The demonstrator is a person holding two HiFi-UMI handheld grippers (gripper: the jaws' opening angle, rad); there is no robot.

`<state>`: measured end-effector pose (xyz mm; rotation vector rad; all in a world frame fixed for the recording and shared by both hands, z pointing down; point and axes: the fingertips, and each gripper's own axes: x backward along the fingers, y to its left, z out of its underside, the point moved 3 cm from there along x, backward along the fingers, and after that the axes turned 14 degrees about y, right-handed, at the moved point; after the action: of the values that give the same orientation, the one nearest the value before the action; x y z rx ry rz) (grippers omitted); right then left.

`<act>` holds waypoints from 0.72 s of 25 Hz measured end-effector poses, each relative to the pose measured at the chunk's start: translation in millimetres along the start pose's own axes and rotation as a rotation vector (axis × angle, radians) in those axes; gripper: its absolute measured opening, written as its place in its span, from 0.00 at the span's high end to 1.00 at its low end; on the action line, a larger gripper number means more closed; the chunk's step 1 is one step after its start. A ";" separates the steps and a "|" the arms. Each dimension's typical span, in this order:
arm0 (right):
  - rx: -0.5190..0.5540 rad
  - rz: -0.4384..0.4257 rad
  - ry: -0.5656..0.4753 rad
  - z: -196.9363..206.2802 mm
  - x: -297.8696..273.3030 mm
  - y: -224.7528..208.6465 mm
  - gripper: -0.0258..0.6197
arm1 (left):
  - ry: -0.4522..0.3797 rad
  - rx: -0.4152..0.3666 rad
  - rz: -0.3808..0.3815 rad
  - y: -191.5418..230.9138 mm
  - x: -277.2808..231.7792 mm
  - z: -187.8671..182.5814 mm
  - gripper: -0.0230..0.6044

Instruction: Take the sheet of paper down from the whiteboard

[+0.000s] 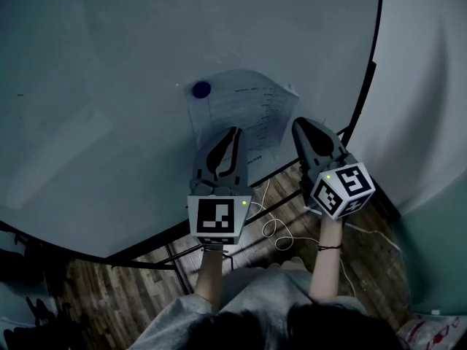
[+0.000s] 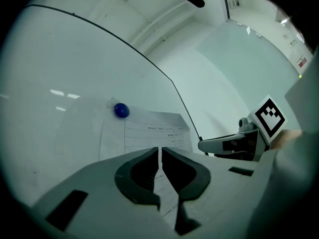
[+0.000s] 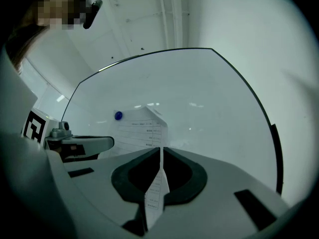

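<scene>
Sheet location: white printed sheet of paper point(image 1: 248, 104) on the large white whiteboard point(image 1: 109, 86), pinned at its upper left corner by the round blue magnet point(image 1: 201, 89).
Left gripper point(image 1: 232, 133): jaws closed, with the sheet's lower part apparently nipped between them.
Right gripper point(image 1: 298, 125): jaws closed on the sheet's right edge, which stands off the board.
Technique: slide the sheet down from under the magnet, keeping both grips level; a skewed pull risks tearing.
Clearance: black board frame point(image 1: 373, 49) lies just right of the right gripper; there is open room toward the person.
</scene>
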<state>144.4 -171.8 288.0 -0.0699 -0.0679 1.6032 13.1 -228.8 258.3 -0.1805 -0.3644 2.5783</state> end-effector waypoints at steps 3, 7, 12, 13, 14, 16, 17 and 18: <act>-0.005 -0.034 -0.007 -3.9 -4.7 -8.3 0.96 | 0.014 -0.001 -0.054 2.7 -4.6 -5.5 0.95; 0.006 -0.088 0.000 -7.1 -11.7 -15.1 0.96 | 0.033 -0.008 -0.125 5.9 -9.2 -10.0 0.95; 0.022 -0.173 -0.009 -13.5 -16.4 -16.5 0.85 | 0.048 -0.013 -0.220 13.2 -5.6 -16.7 0.95; 0.024 -0.187 -0.010 -14.9 -17.6 -16.7 0.85 | 0.051 -0.021 -0.240 14.7 -4.6 -18.8 0.95; 0.025 -0.201 -0.009 -15.9 -19.0 -16.9 0.84 | 0.054 -0.032 -0.257 15.9 -3.9 -20.8 0.95; 0.023 -0.229 -0.008 -16.6 -21.5 -18.0 0.84 | 0.059 -0.048 -0.288 17.6 -3.9 -24.0 0.95; 0.021 -0.241 -0.007 -16.7 -22.9 -18.5 0.84 | 0.059 -0.045 -0.301 18.6 -4.4 -25.5 0.95; 0.021 -0.253 -0.005 -16.4 -24.7 -19.0 0.83 | 0.057 -0.035 -0.313 19.8 -5.2 -27.4 0.95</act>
<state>165.5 -195.8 273.4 -0.0393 -0.0614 1.3511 13.4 -241.7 226.7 -0.1928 -0.3838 2.2553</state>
